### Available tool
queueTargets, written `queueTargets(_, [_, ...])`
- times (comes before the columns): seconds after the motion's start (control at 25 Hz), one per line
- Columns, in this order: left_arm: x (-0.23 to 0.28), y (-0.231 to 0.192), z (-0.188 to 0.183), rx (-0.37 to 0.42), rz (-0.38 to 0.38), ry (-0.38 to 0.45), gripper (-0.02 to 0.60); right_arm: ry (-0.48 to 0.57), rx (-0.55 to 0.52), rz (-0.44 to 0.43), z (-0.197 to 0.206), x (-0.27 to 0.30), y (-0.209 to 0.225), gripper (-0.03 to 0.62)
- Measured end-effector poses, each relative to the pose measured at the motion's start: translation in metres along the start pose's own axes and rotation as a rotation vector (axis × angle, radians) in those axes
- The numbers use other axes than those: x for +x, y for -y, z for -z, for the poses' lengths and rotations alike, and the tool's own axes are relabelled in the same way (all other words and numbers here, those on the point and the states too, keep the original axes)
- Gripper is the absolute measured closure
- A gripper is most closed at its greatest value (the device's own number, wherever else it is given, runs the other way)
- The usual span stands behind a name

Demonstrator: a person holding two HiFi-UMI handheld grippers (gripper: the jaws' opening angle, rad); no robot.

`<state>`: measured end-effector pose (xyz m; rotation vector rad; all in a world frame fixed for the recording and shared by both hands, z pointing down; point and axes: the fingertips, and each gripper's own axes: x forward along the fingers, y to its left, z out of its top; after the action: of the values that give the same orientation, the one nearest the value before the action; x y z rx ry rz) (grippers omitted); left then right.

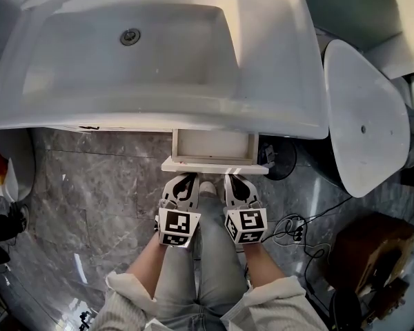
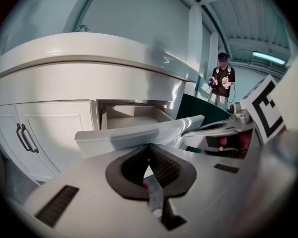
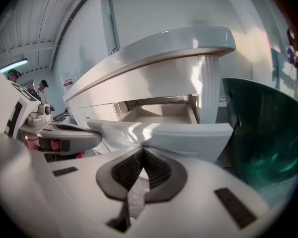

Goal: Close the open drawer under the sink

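Observation:
A white drawer [image 1: 214, 147] stands pulled out from under the white sink [image 1: 159, 47], and it looks empty inside. Its front panel [image 1: 214, 165] faces me. My left gripper [image 1: 185, 178] and right gripper [image 1: 235, 178] sit side by side just below that panel, both shut with nothing between the pads. In the left gripper view the drawer front [image 2: 139, 134] lies right at the tips of the left gripper [image 2: 150, 146]. In the right gripper view the drawer front [image 3: 188, 134] lies right at the tips of the right gripper [image 3: 142, 148]. Whether the tips touch the panel I cannot tell.
A white oval lid [image 1: 366, 116] stands to the right of the sink over a dark round bin [image 3: 263, 128]. Cables and a power strip [image 1: 295, 227] lie on the grey marble floor. Left of the drawer are cabinet doors with black handles [image 2: 25, 138]. A person [image 2: 222, 82] stands far behind.

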<state>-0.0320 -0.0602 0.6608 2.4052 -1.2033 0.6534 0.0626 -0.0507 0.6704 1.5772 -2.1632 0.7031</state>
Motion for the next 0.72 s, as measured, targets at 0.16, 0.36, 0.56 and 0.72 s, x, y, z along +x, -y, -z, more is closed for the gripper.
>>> queueTargets(0.16, [0.0,-0.001,-0.001,0.02,0.012,0.002,0.566,0.012,-0.017,0.008,-0.002,0.0,-0.001,0.585])
queueTargets(0.36, [0.003,-0.003,-0.003,0.033,0.02,0.003,0.566,0.023,-0.012,0.019,-0.006,0.002,0.002,0.585])
queueTargets(0.56, [0.013,-0.011,-0.017,-0.009,0.013,0.017,0.566,0.029,-0.009,0.023,-0.017,0.013,0.006,0.585])
queueTargets(0.72, [0.014,-0.013,-0.02,-0.001,0.026,0.014,0.566,0.032,-0.016,0.023,-0.021,0.015,0.006,0.585])
